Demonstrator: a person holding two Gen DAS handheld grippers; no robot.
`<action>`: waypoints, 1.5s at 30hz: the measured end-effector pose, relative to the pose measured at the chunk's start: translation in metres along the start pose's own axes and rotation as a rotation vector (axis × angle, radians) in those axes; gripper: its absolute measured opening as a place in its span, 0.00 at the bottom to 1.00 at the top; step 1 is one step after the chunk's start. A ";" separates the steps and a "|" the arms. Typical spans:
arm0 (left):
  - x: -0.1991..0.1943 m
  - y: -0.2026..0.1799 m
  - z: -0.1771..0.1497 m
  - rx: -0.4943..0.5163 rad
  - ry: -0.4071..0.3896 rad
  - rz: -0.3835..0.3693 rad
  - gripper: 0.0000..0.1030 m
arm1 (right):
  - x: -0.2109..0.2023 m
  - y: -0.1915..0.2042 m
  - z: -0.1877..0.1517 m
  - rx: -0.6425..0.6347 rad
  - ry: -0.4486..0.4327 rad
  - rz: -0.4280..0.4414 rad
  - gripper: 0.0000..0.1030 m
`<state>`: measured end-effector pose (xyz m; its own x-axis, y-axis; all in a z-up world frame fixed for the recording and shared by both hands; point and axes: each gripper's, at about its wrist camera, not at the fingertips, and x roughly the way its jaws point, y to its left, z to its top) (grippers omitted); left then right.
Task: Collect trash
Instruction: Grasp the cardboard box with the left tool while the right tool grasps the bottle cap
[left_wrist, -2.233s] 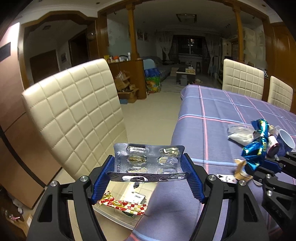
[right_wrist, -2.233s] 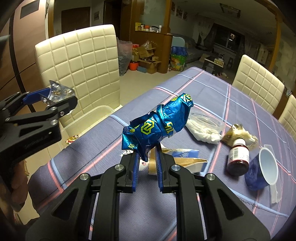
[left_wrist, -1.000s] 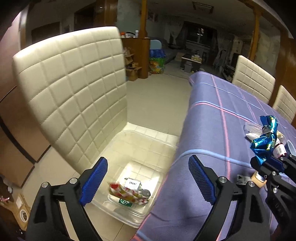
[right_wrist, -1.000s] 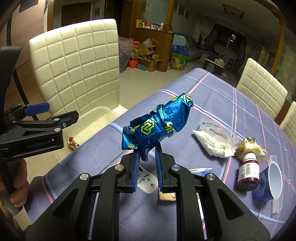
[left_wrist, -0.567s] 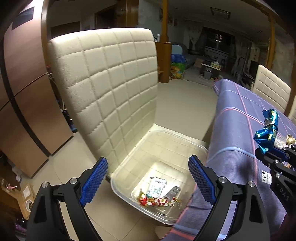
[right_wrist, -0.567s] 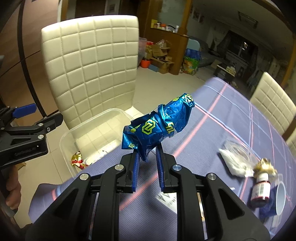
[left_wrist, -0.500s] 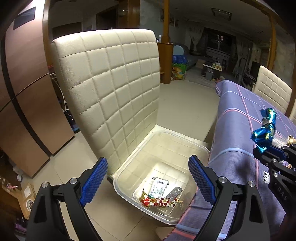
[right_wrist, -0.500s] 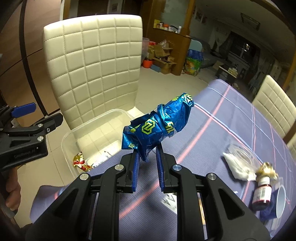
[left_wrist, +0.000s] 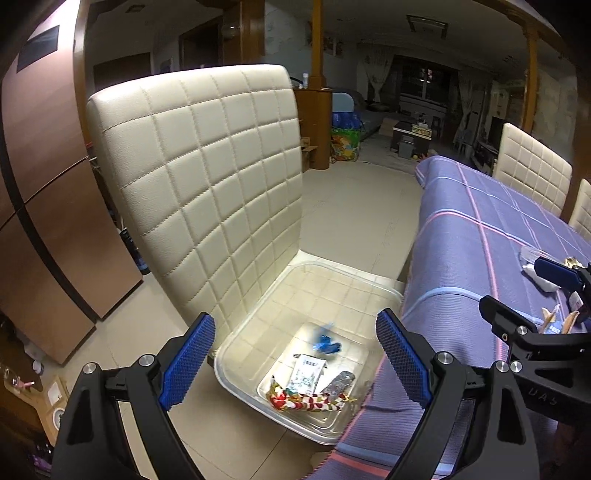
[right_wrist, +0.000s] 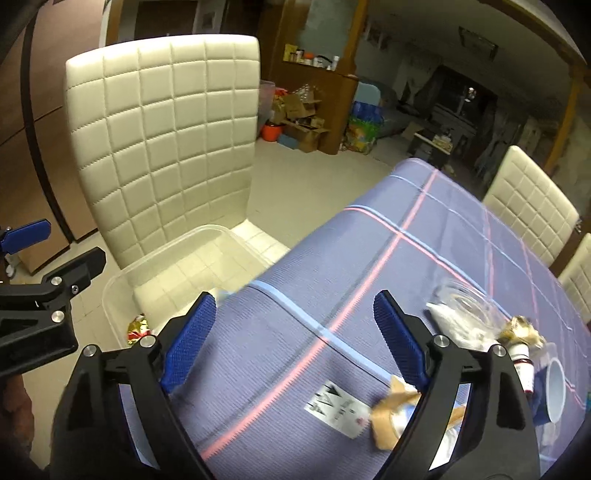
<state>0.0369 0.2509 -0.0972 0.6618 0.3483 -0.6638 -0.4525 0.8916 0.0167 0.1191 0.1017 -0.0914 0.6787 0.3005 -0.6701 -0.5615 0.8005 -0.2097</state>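
Cream quilted chair (left_wrist: 207, 192) fills my left view from 9 to 12 o'clock. Table under a purple striped cloth (right_wrist: 424, 266) runs from 6 toward 2 o'clock in the right view. Clear plastic bin (left_wrist: 258, 317) sits on the chair seat, just beside the table edge, at 6 o'clock in the left view. My left gripper (left_wrist: 295, 360) hangs above the bin, fingers spread wide, nothing between them. My right gripper (right_wrist: 294, 341) is over the table's near corner; its jaws have just been opening and stand wide apart, nothing between the pads. Blue foil wrapper (left_wrist: 325, 341) shows blurred inside the bin; whether it touches the floor of the bin I cannot tell. Below it lie a white printed packet (left_wrist: 307, 373), a silver blister strip (left_wrist: 340, 382) and a red-and-white candy wrapper (left_wrist: 303, 400). On the cloth, around 4 o'clock in the right view: white paper slip (right_wrist: 338, 408), tan crumpled wrapper (right_wrist: 391, 417), small dark bottle (right_wrist: 522, 369), white cup (right_wrist: 554, 391).
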 end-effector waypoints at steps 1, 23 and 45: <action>-0.001 -0.005 0.000 0.011 -0.001 -0.005 0.84 | -0.002 -0.003 -0.002 0.003 -0.005 -0.009 0.83; -0.022 -0.146 -0.008 0.251 0.017 -0.232 0.84 | -0.018 -0.118 -0.093 0.224 0.138 0.017 0.64; 0.001 -0.252 -0.024 0.496 0.145 -0.371 0.85 | -0.025 -0.183 -0.123 0.366 0.161 -0.084 0.40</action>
<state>0.1371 0.0198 -0.1196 0.6183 -0.0213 -0.7856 0.1452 0.9855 0.0876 0.1470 -0.1163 -0.1241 0.6159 0.1649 -0.7704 -0.2825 0.9591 -0.0205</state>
